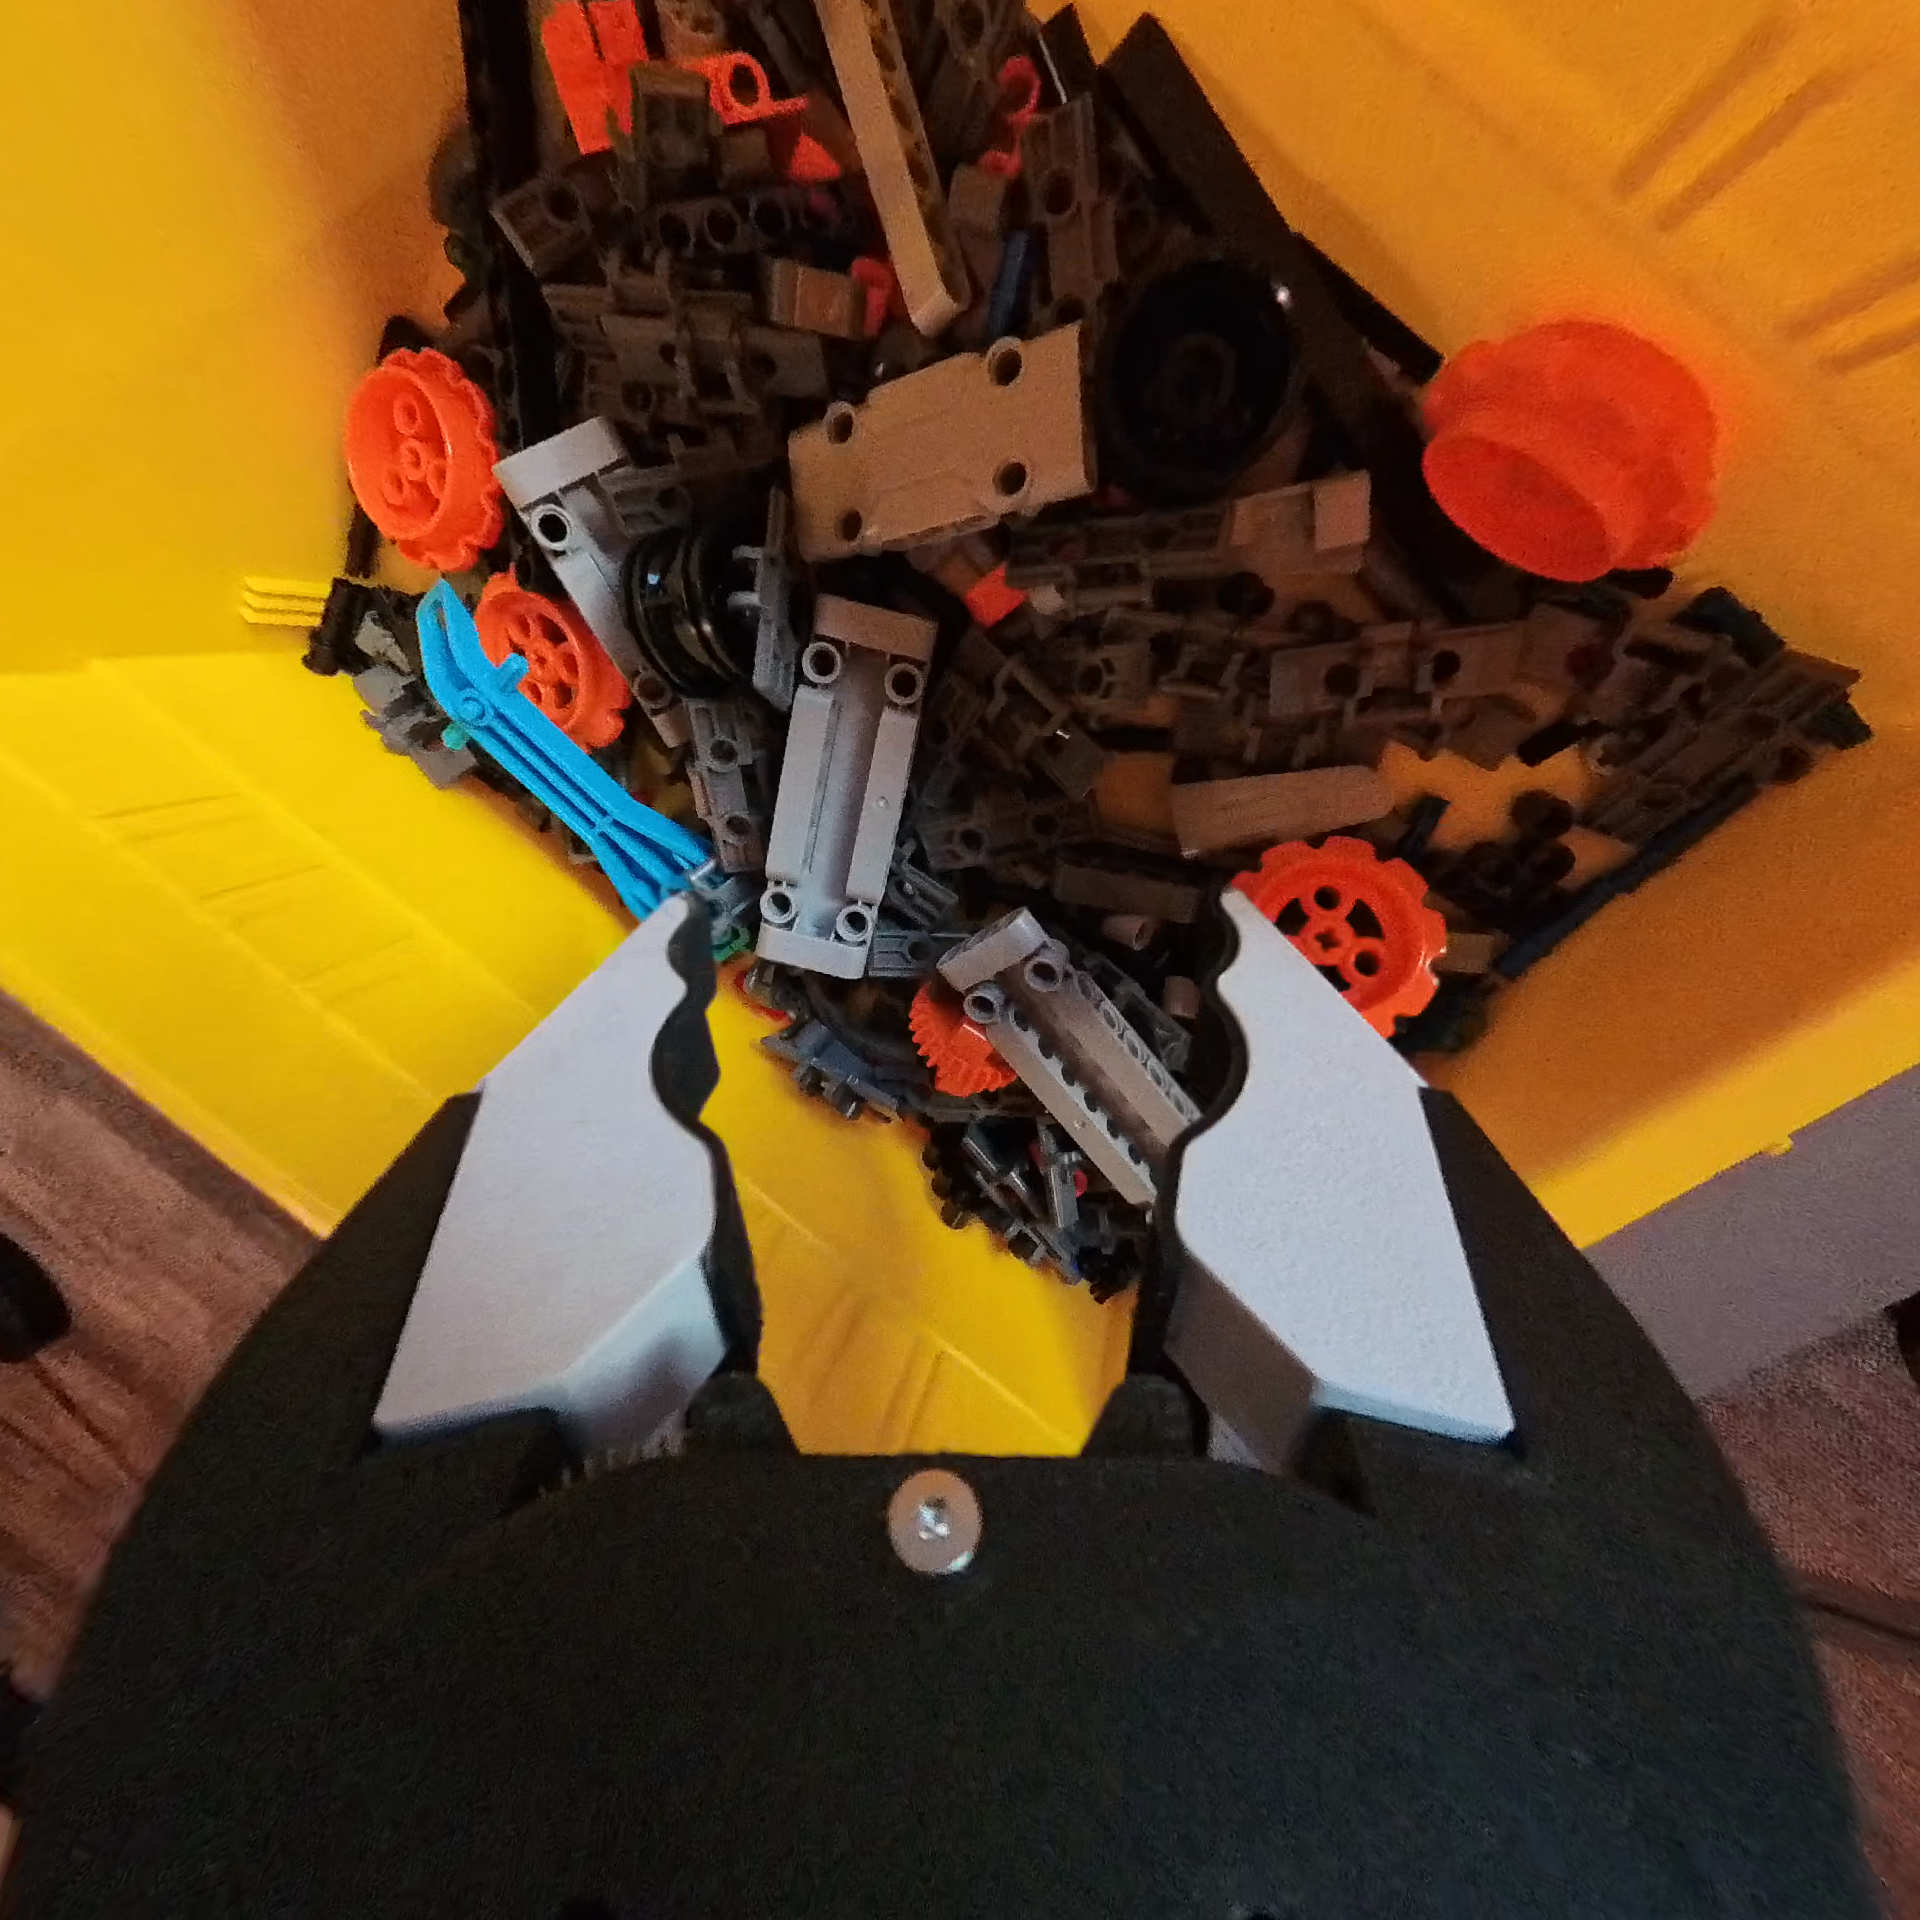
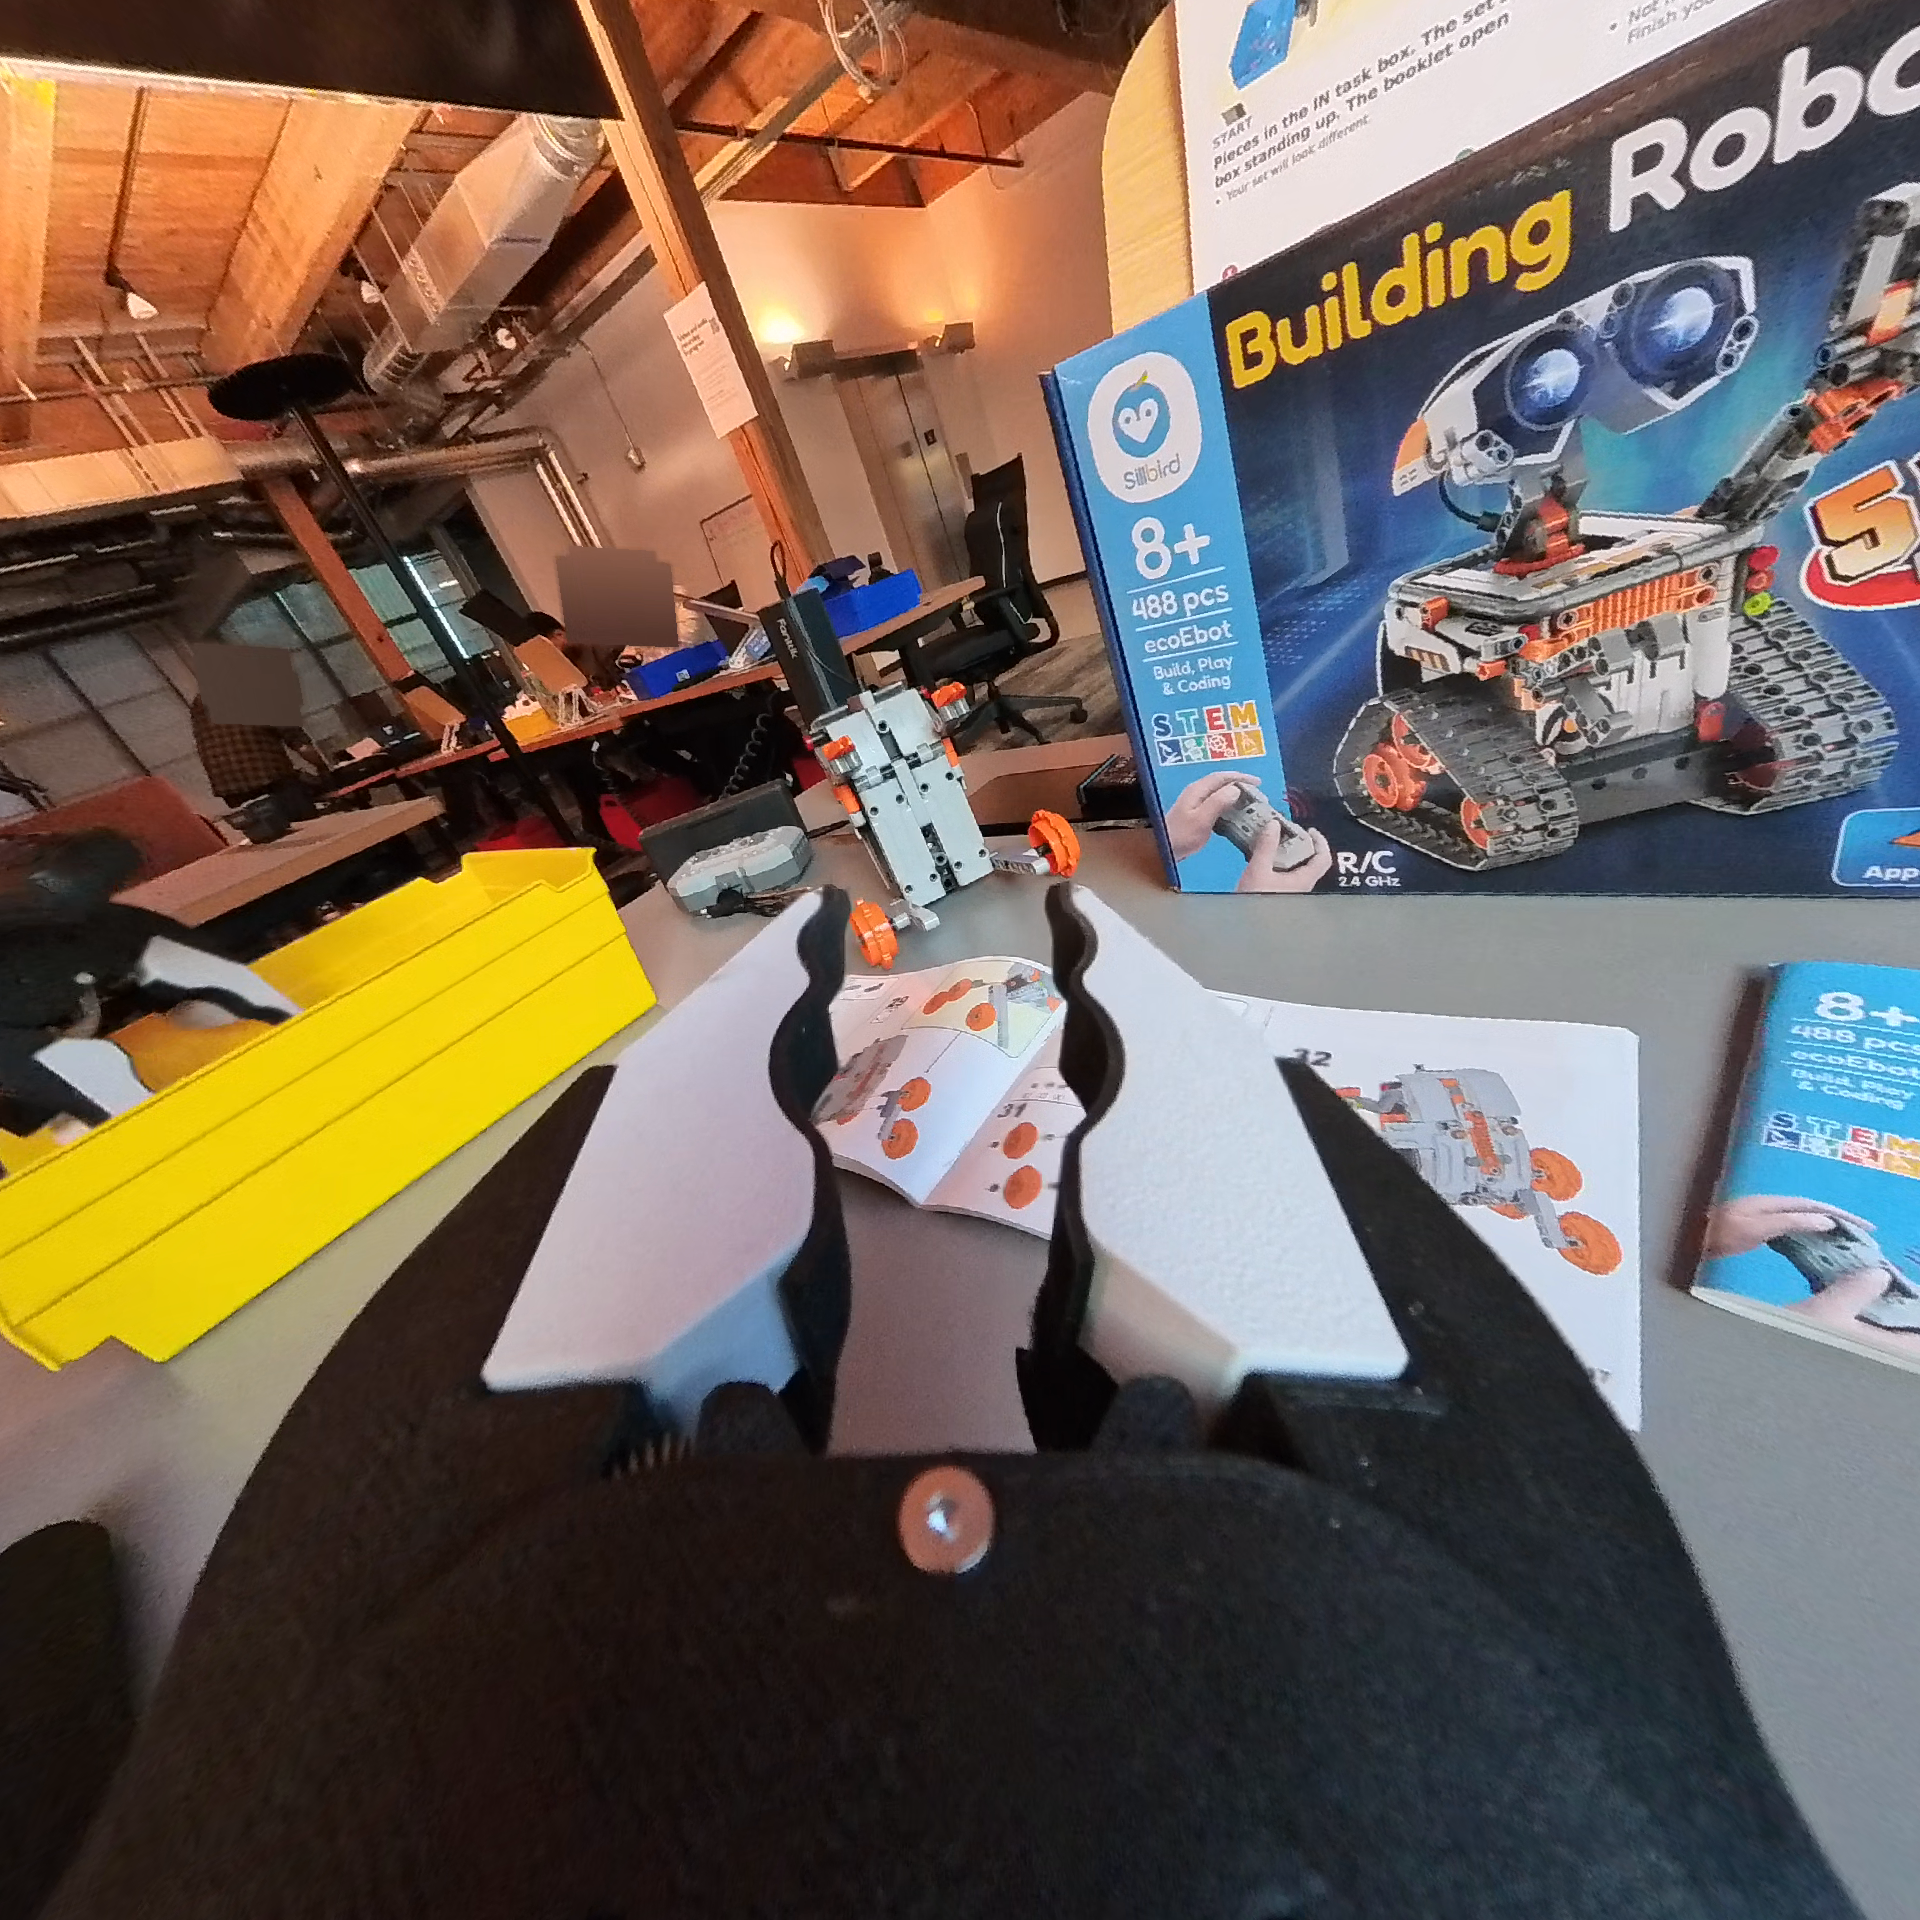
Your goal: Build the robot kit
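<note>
My left gripper (image 1: 961, 914) is open and points down into a yellow bin (image 1: 260, 883) over a heap of grey, black and orange building pieces (image 1: 935, 623). Between its fingers lie a grey studded beam (image 1: 1070, 1049) and a small orange gear (image 1: 951, 1039); a grey panel (image 1: 842, 790) and a blue piece (image 1: 540, 748) lie just ahead. It holds nothing. My right gripper (image 2: 940, 909) is open and empty above the grey table, over an open instruction booklet (image 2: 1455, 1132). A half-built grey and orange model (image 2: 914, 800) stands beyond its tips. The left gripper (image 2: 94, 987) shows in the bin (image 2: 312, 1143) at left.
A large blue toy box (image 2: 1507, 582) stands upright at the back right of the table. A small blue booklet (image 2: 1818, 1143) lies at right. A grey and black control unit (image 2: 732, 852) sits behind the model. Orange wheels (image 1: 421, 457) and an orange round piece (image 1: 1569, 447) lie in the bin. Desks and people are far behind. Tip to tip, the grippers are about 50 cm apart. From the left gripper's tips to the blue piece (image 1: 540, 748) is close to 5 cm.
</note>
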